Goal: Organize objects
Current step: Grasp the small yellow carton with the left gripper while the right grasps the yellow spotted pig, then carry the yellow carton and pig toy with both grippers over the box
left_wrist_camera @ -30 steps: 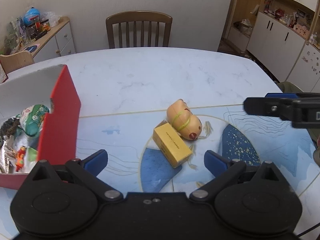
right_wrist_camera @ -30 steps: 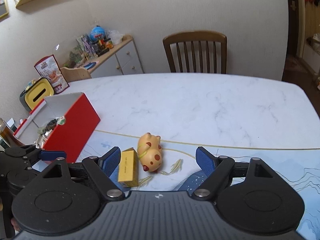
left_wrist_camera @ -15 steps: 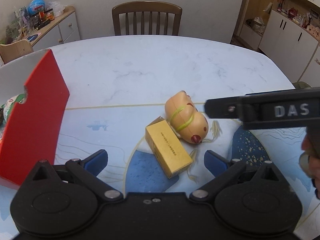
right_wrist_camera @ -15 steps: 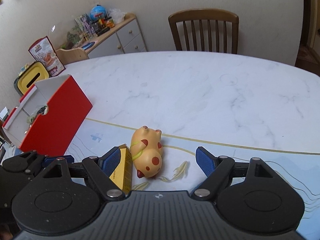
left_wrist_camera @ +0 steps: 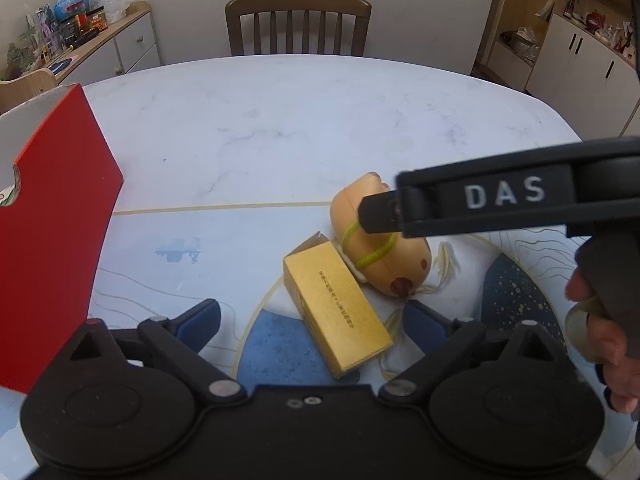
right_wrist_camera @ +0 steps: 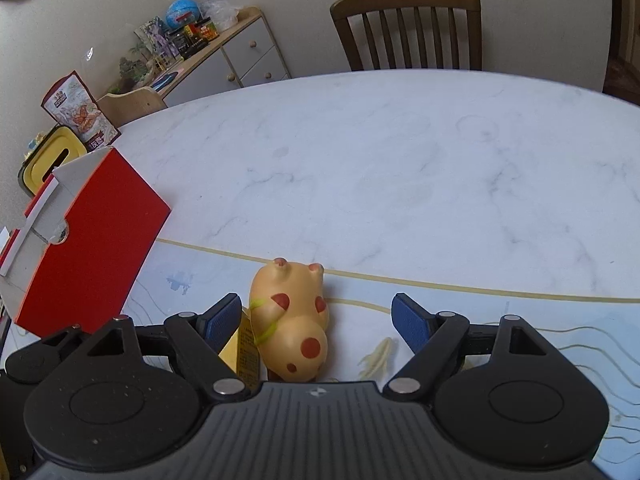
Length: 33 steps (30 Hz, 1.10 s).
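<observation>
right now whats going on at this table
A person is tidying a marble table with a handheld gripper in each hand. The right gripper, fingers open, is around a spotted toy pig lying on its side. A yellow box touches the pig; the open left gripper hovers near it. Nothing is gripped yet. A red box waits at the left.

There is one toy pig [left_wrist_camera: 380,240], tan with red spots. There is one yellow box [left_wrist_camera: 336,304] touching it at its 7 o'clock. There is one red box [left_wrist_camera: 56,216] at 9 o'clock. There is one wooden chair [left_wrist_camera: 298,24] at 12 o'clock. There are two grippers, the left gripper [left_wrist_camera: 312,320] and the right gripper [right_wrist_camera: 316,320].
</observation>
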Tool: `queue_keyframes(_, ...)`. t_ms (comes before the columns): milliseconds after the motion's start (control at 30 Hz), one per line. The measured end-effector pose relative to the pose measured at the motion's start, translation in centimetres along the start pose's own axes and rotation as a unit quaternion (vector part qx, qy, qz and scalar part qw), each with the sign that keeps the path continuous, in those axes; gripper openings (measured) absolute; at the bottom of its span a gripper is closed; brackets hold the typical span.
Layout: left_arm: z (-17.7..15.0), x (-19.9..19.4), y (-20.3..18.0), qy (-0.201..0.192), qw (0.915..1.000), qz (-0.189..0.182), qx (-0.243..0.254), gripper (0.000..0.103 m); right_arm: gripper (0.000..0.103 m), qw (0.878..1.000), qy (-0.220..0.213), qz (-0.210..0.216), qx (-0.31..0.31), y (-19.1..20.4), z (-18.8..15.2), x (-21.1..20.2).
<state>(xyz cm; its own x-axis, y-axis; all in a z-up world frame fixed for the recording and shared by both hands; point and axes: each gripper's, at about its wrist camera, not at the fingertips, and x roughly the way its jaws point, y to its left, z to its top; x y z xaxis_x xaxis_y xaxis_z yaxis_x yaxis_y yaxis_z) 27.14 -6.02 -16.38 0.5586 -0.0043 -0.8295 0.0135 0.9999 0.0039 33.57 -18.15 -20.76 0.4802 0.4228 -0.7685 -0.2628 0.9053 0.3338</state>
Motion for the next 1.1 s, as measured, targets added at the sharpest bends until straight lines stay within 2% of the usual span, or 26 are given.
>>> queue_keyframes(100, 0.0, 0.3, 0.1, 0.006, 1.0, -0.002, -0.001, 0.083, 0.082, 1.0, 0.002, 0.006, 0.005, 0.2, 0.0, 0.6)
queue_keyframes(233, 0.0, 0.5, 0.3, 0.007, 0.9999, -0.007, -0.002, 0.079, 0.08, 1.0, 0.006, 0.013, 0.004, 0.6, -0.1, 1.0)
queue_keyframes(300, 0.1, 0.6, 0.3, 0.008, 0.9999, -0.006, -0.001, 0.07, 0.077, 1.0, 0.005, 0.015, 0.005, 0.7, -0.1, 1.2)
queue_keyframes(400, 0.1, 0.7, 0.5, 0.011, 0.9999, -0.011, -0.003, 0.06, 0.068, 1.0, 0.009, 0.02, 0.011, 0.8, -0.2, 1.3)
queue_keyframes(500, -0.1, 0.7, 0.6, 0.013, 0.9999, -0.008, 0.0, 0.049, 0.066, 0.999, 0.01, 0.022, 0.022, 0.8, -0.4, 1.4)
queue_keyframes(667, -0.1, 0.6, 0.9, 0.015, 0.9998, -0.013, 0.0, 0.031, 0.049, 0.999, 0.006, 0.017, 0.036, 0.7, -0.6, 1.1)
queue_keyframes(1100, -0.2, -1.5, 1.9, 0.017, 0.9998, -0.001, -0.006, 0.028, 0.047, 0.999, -0.018, -0.006, 0.038, 1.4, -1.2, -2.9)
